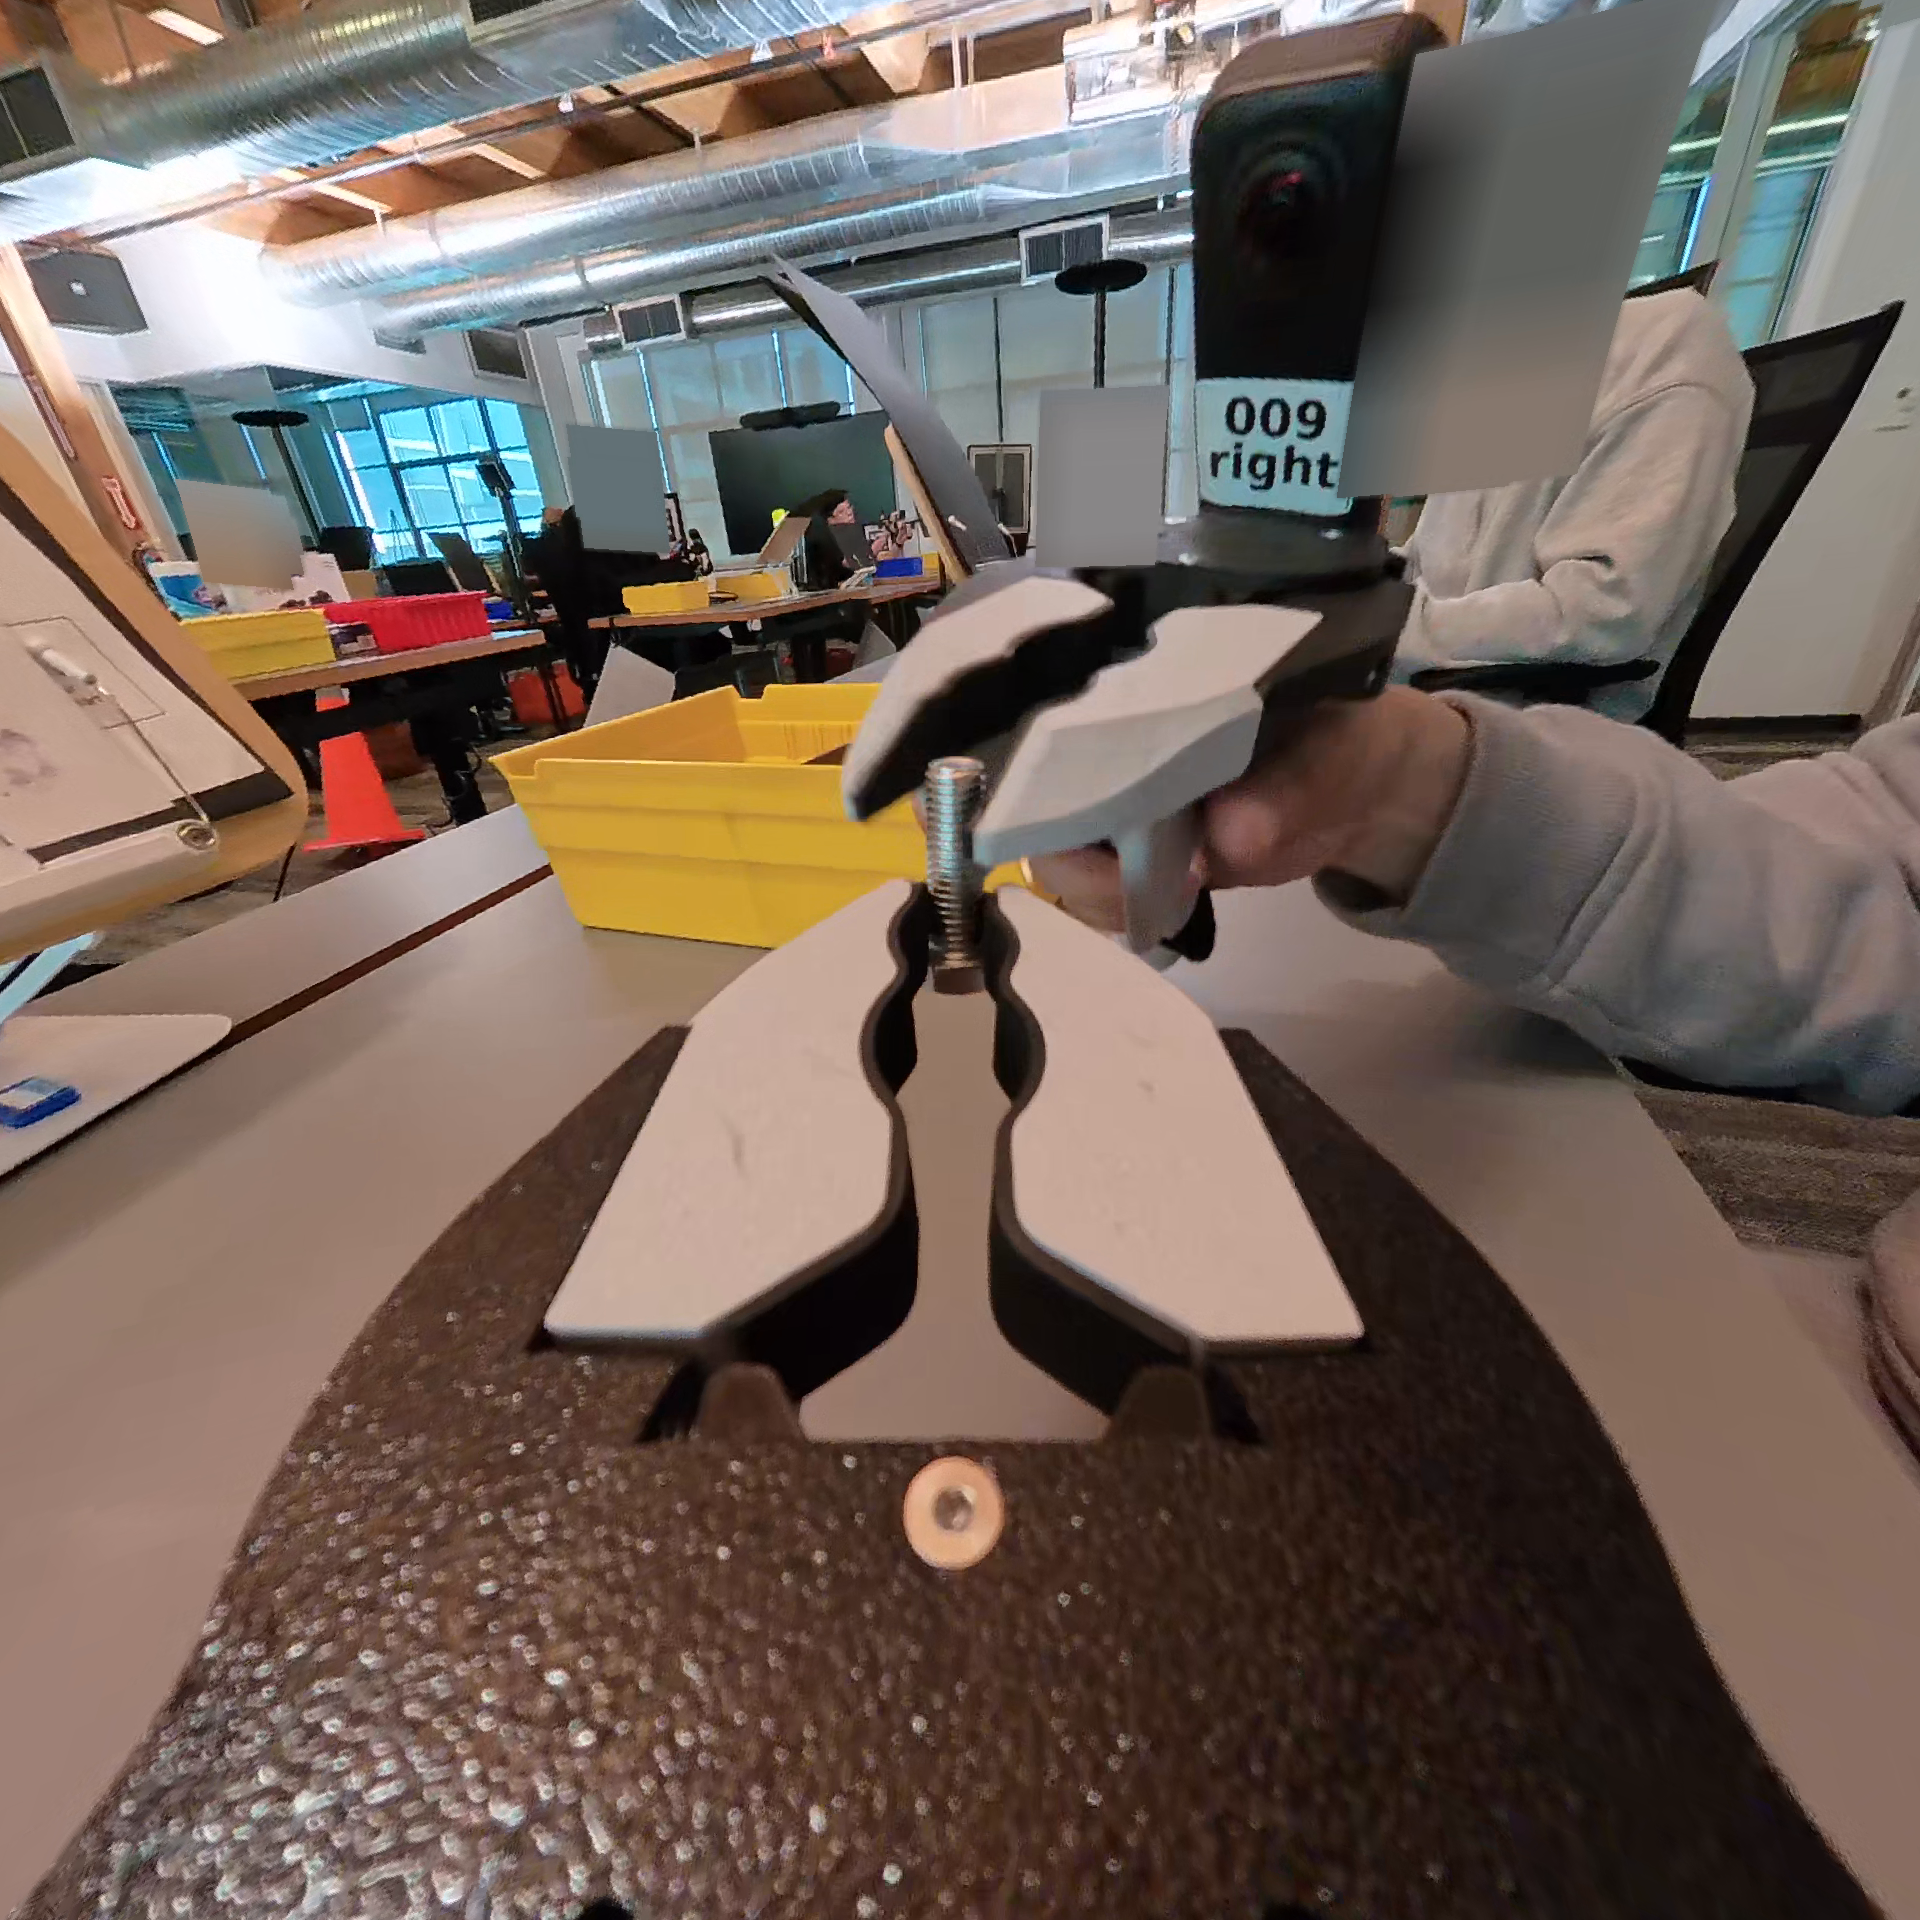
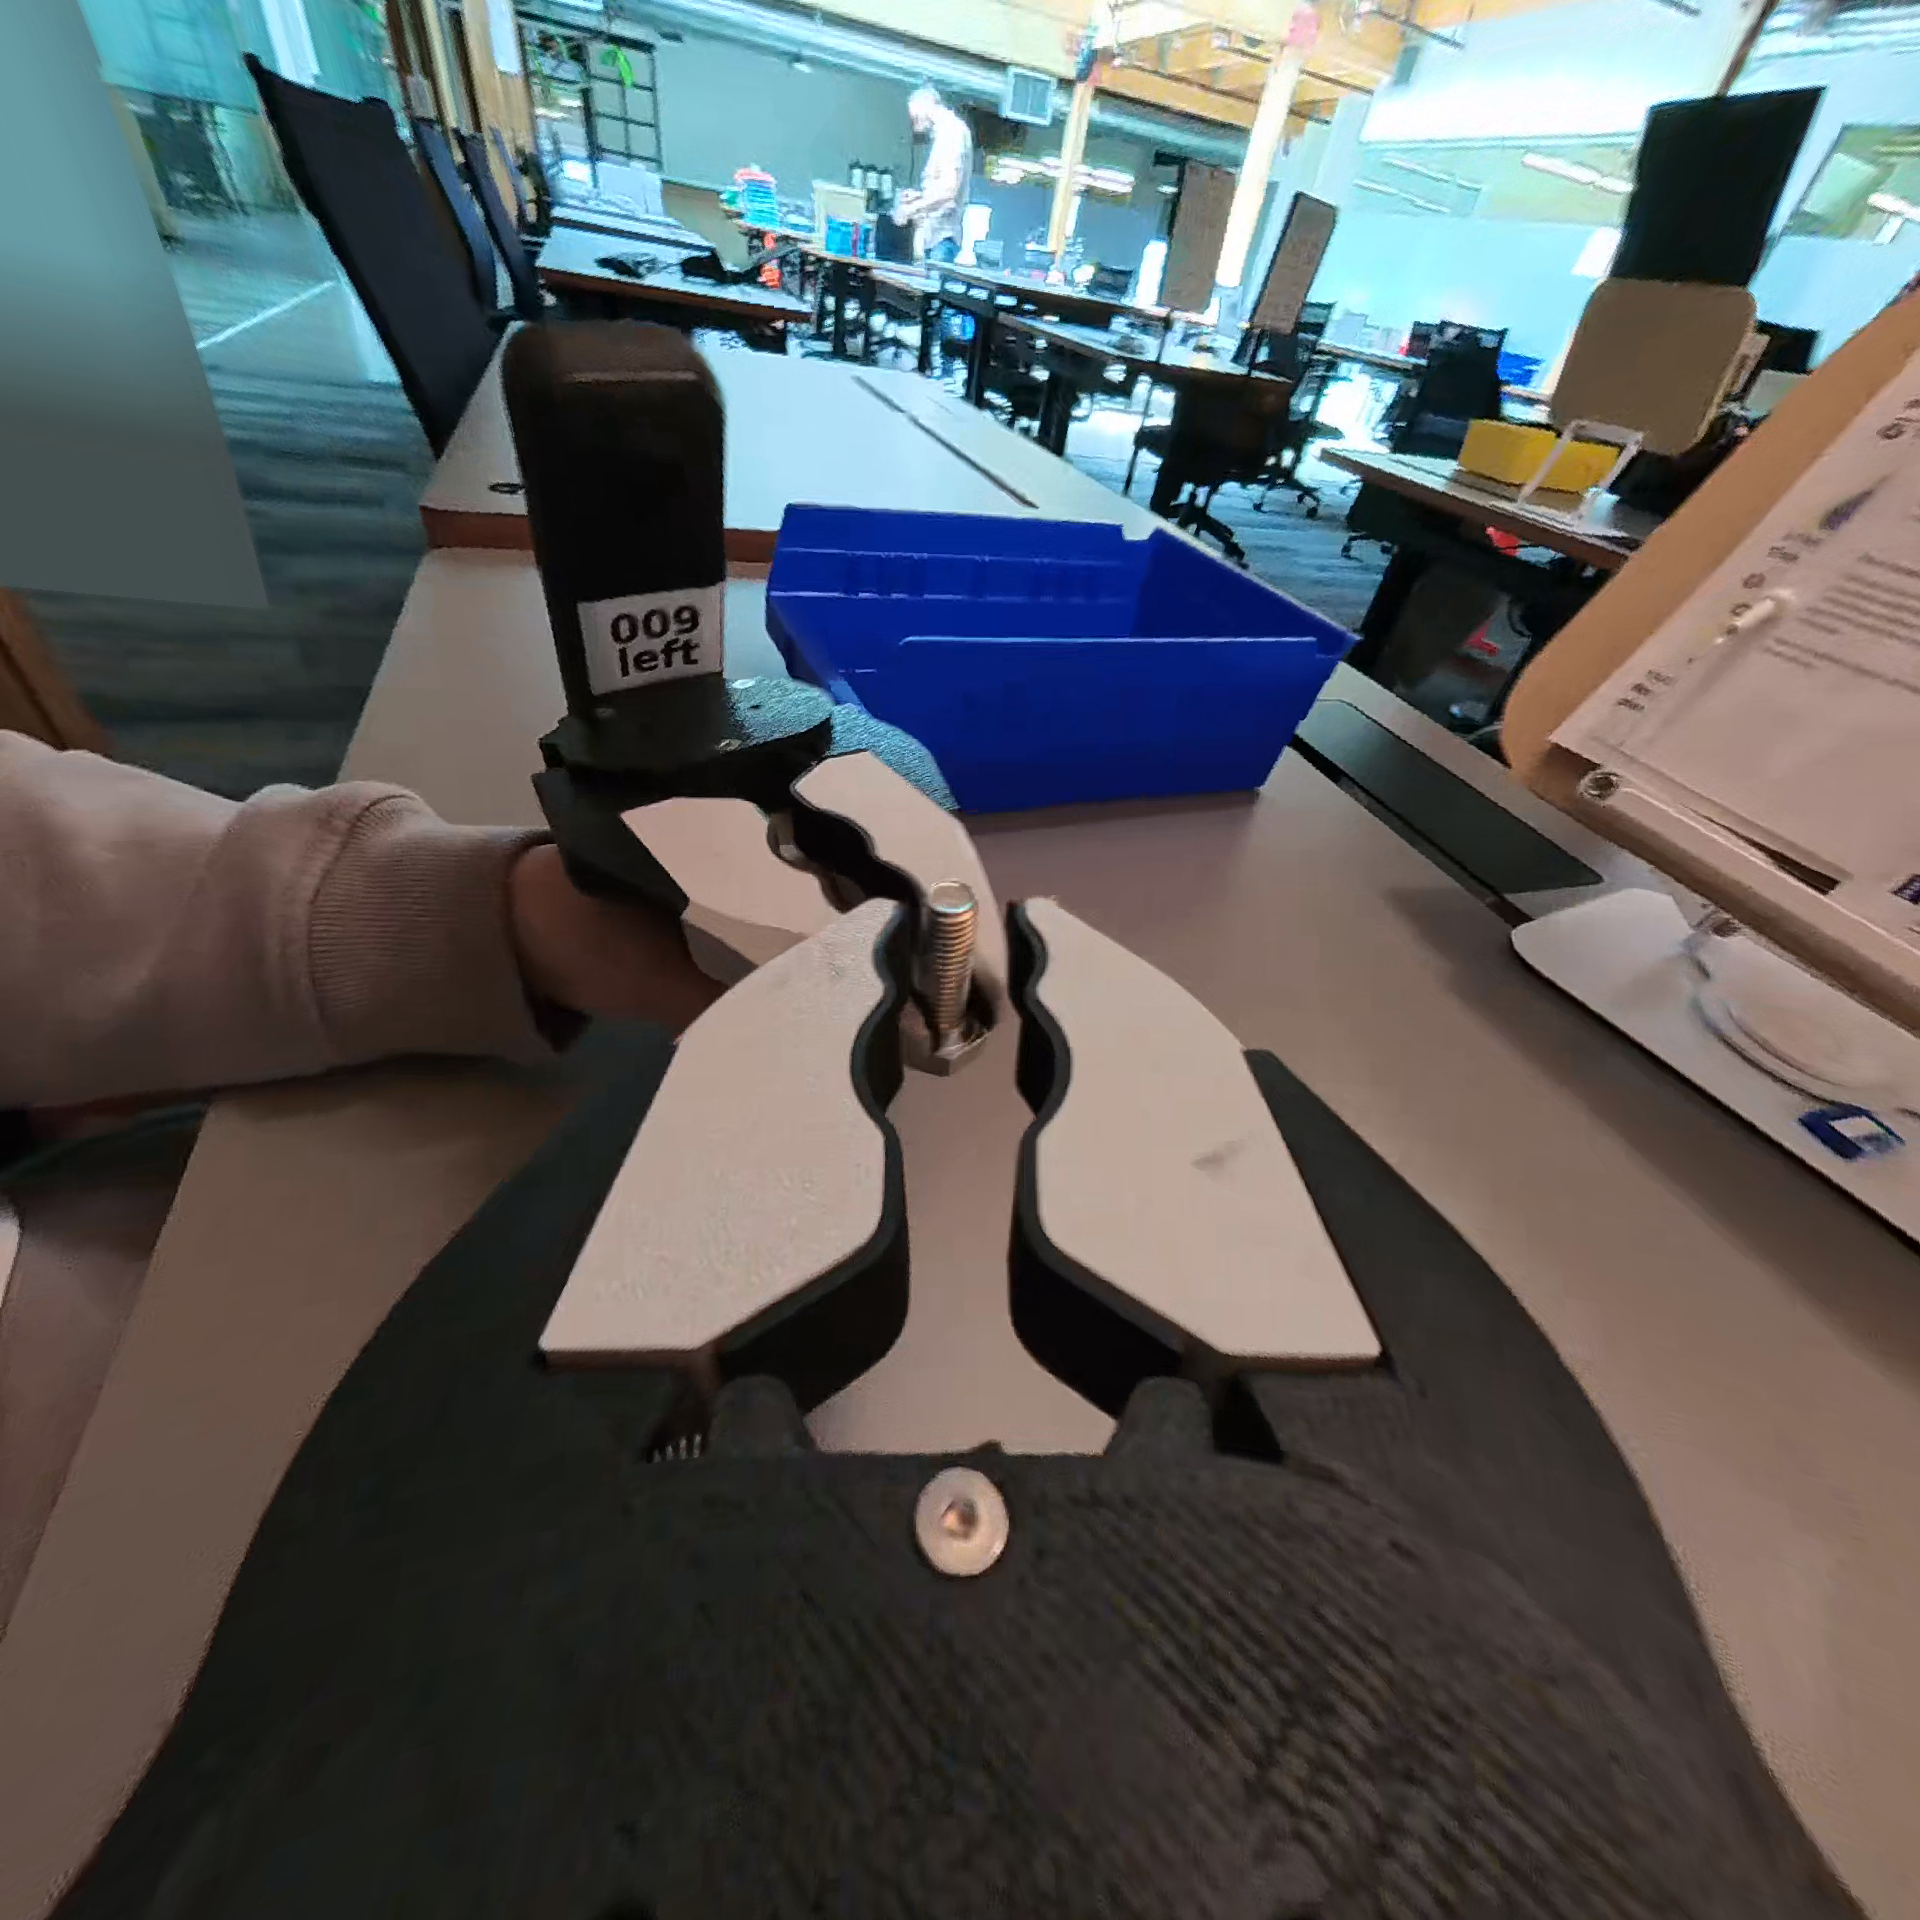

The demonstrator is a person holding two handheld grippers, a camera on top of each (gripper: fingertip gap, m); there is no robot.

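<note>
Around me I count several long desks in an open office. My grey table carries two bins: yellow bin at 11 o'clock of my left gripper, blue bin at 12 of my right gripper. One bolt stands upright, thread up; left tongs clamp it low, right tongs stand apart around its top.
</note>
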